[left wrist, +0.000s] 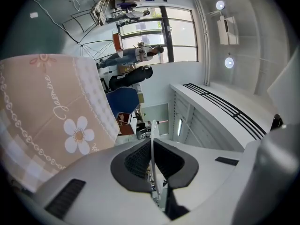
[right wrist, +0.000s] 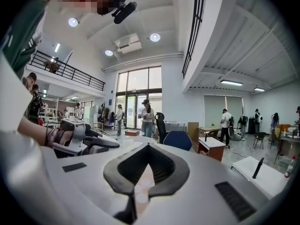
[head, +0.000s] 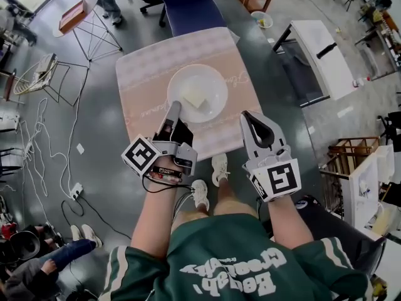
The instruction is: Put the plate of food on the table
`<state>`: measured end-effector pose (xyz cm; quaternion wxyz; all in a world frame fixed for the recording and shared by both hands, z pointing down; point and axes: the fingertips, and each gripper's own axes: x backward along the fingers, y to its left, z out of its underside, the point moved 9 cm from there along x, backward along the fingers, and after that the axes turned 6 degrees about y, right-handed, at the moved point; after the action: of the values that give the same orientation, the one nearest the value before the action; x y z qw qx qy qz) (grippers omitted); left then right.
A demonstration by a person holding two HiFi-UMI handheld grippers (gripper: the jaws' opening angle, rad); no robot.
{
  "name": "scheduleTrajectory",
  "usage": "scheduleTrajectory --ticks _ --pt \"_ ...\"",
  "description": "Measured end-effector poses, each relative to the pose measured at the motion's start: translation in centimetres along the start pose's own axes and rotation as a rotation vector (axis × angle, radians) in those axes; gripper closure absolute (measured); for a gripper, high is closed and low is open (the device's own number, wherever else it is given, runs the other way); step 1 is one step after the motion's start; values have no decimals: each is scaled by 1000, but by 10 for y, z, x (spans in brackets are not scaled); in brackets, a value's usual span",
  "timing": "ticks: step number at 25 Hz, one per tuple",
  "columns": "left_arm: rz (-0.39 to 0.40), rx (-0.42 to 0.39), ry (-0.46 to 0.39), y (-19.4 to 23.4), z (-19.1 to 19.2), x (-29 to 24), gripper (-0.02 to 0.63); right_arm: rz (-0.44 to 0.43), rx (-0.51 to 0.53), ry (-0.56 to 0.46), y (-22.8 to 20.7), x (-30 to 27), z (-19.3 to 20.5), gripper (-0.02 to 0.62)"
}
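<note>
Currently our left gripper [head: 175,108] pinches the plate [head: 212,79] by its near rim, over the table [head: 143,68]. Our right gripper [head: 247,116], jaws pressed together and empty, sits apart at the plate's right.

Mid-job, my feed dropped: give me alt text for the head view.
The left gripper grips the near rim of a white plate holding a pale piece of food, over a pink-clothed table. The right gripper, shut and empty, hovers by the table's near edge.
</note>
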<state>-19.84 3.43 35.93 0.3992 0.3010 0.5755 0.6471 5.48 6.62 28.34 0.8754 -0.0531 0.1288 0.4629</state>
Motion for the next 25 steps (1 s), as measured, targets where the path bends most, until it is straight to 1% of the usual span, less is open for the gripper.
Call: scheduleTrajectory --ticks 10,16,19,25 --pt "-13 7 -41 19 -15 -62 584 -37 -30 31 -55 -50 8 581" --pt "-27 22 -65 31 -20 -82 584 -58 -39 46 -75 -72 12 581" --pt "-31 35 -90 36 -26 -94 584 -69 -49 58 -86 -87 15 581" --pt "-71 53 -107 61 -32 -118 584 -81 -65 83 -109 -116 28 581"
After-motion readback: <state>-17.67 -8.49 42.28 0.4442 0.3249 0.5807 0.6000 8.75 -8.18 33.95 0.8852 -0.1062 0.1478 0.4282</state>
